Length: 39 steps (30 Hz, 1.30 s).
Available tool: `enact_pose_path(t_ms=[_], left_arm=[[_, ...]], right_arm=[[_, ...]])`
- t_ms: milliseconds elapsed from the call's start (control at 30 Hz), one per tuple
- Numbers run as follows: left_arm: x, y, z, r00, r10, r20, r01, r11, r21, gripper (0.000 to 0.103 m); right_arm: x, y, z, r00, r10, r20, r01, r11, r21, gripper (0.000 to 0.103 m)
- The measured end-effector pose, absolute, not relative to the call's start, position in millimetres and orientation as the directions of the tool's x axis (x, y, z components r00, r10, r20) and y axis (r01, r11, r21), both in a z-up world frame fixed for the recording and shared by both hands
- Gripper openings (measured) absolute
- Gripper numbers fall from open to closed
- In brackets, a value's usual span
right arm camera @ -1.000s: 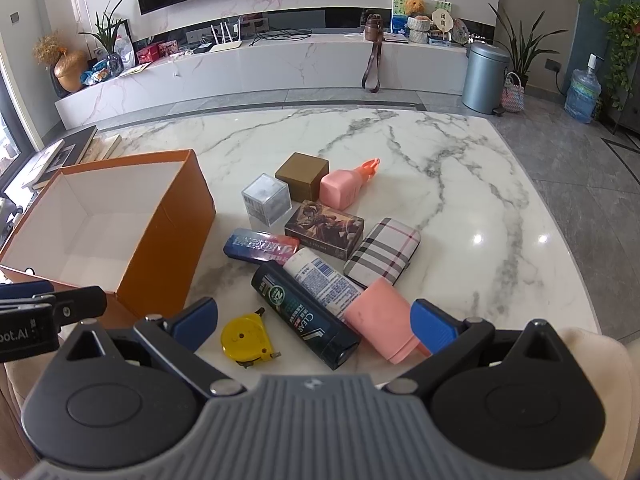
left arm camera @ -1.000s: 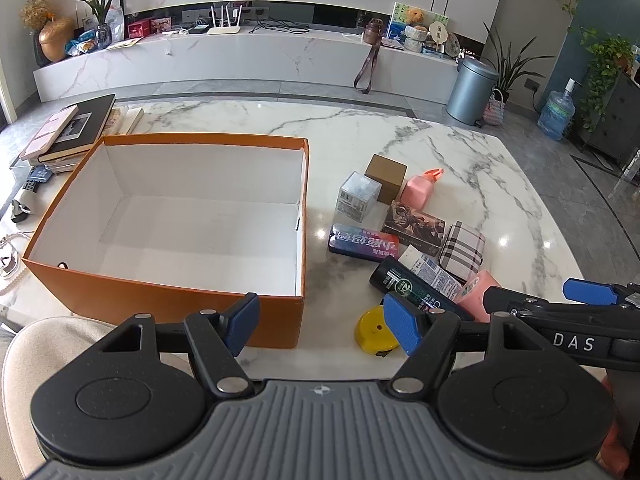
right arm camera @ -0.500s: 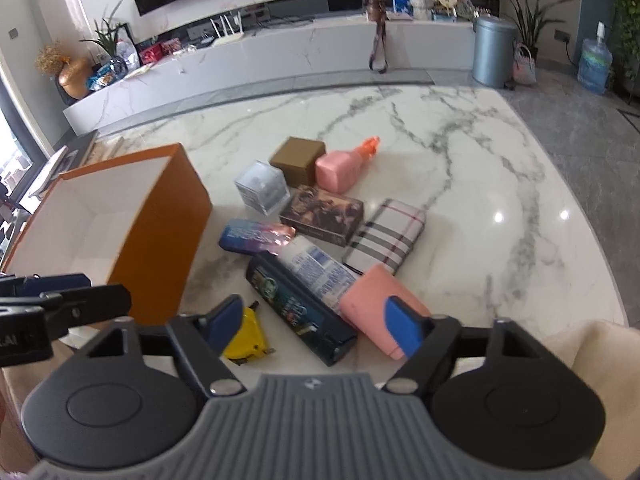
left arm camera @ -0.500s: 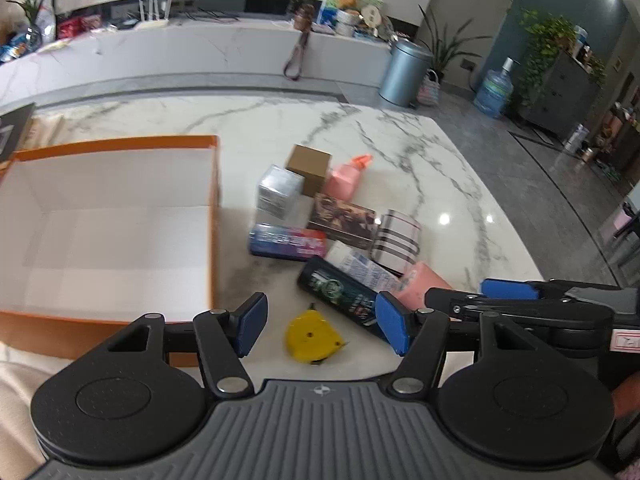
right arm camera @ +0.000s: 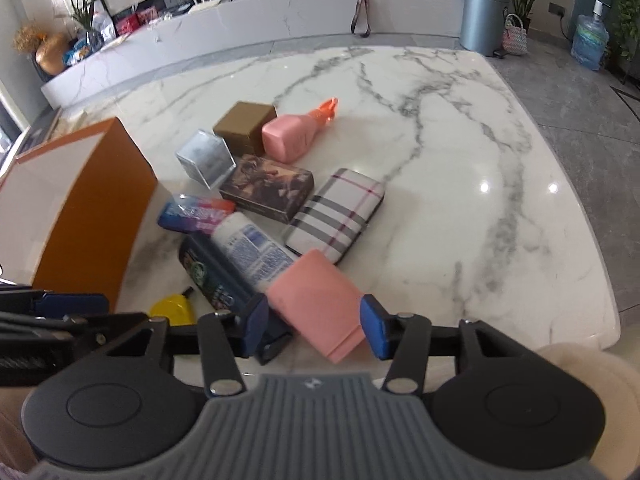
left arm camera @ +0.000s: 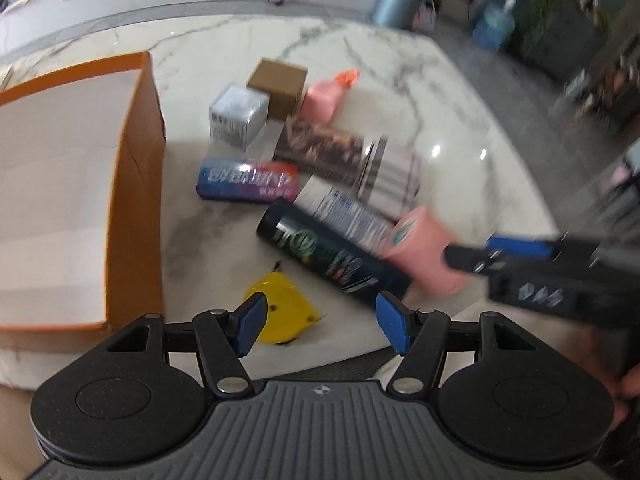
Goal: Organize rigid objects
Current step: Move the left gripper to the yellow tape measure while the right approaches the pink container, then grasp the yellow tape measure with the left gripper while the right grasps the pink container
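An open orange box (left arm camera: 132, 184) with a white inside stands at the left. To its right lies a heap of objects: a yellow tape measure (left arm camera: 280, 312), a dark bottle (left arm camera: 332, 256), a white tube (right arm camera: 256, 248), a pink case (right arm camera: 316, 300), a plaid case (right arm camera: 336, 212) and several small boxes. My left gripper (left arm camera: 322, 328) is open low over the table's near edge, with the tape measure just past its left pad. My right gripper (right arm camera: 314, 324) straddles the pink case's near end. Its jaws are closing, with a gap still showing on the left side.
A pink spray bottle (right arm camera: 296, 136), a brown box (right arm camera: 244, 124) and a clear cube (right arm camera: 206, 160) lie at the heap's far side. The marble table (right arm camera: 460, 200) is bare to the right. A grey bin (right arm camera: 482, 16) stands on the floor beyond.
Both grippers have sunk and moved in on the heap. The left one swung right from the box to the tape measure. The right one's jaws narrowed around the pink case.
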State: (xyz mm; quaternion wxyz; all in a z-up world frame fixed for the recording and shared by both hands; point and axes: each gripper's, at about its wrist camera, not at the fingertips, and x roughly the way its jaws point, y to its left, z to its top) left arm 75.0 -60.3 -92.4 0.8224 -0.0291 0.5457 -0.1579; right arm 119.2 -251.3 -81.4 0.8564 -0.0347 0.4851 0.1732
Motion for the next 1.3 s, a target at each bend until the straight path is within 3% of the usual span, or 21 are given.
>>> enact_pose_path(t_ms=[400,600,667,867,1033,1100,1200,1300], left_arm=[[97.5,-72.3,-144.6,0.237,-0.143,-0.961,0.267,0.961,-0.077,0.083],[102.8,-65.1,-153.8,0.212,-0.185,-0.960,0.204,0.969,-0.141,0.084],[103.5,-63.4,-153.8,0.227,-0.189,-0.955,0.196,0.970,-0.145,0.077],[103.9,-57.6,-152.8,0.243,-0.204,-0.948,0.167,0.972,-0.166,0.070],[105.9,-65.9,-154.2,0.267,-0.164,-0.950,0.176,0.977,-0.120,0.069],[103.7,-72.2,-154.1,0.258,-0.152,-0.954,0.219,0.971,-0.096,0.071],[97.6,-81.5,-153.3,0.267,-0.121,-0.956,0.285,0.958,-0.041,0.086],[91.5,-92.1,-153.6,0.293,-0.078,-0.953,0.380,0.924,0.041,0.089]], right_arm=[[146.6,-234.3,-115.4,0.364,0.233,-0.902,-0.506,0.862,0.019,0.068],[161.8,-241.3,-129.4,0.313,0.263,-0.913,-0.475,0.875,0.089,0.065],[165.6,-243.1,-133.0,0.303,0.275,-0.912,-0.465,0.878,0.111,0.061],[175.0,-251.3,-139.7,0.283,0.313,-0.907,-0.414,0.893,0.179,0.061],[176.9,-255.8,-140.2,0.289,0.334,-0.897,-0.385,0.899,0.210,0.060],[177.5,-256.4,-140.0,0.290,0.334,-0.897,-0.388,0.898,0.209,0.060],[177.8,-256.9,-139.7,0.291,0.336,-0.896,-0.388,0.897,0.210,0.060],[177.2,-257.5,-139.6,0.294,0.339,-0.894,-0.386,0.897,0.213,0.060]])
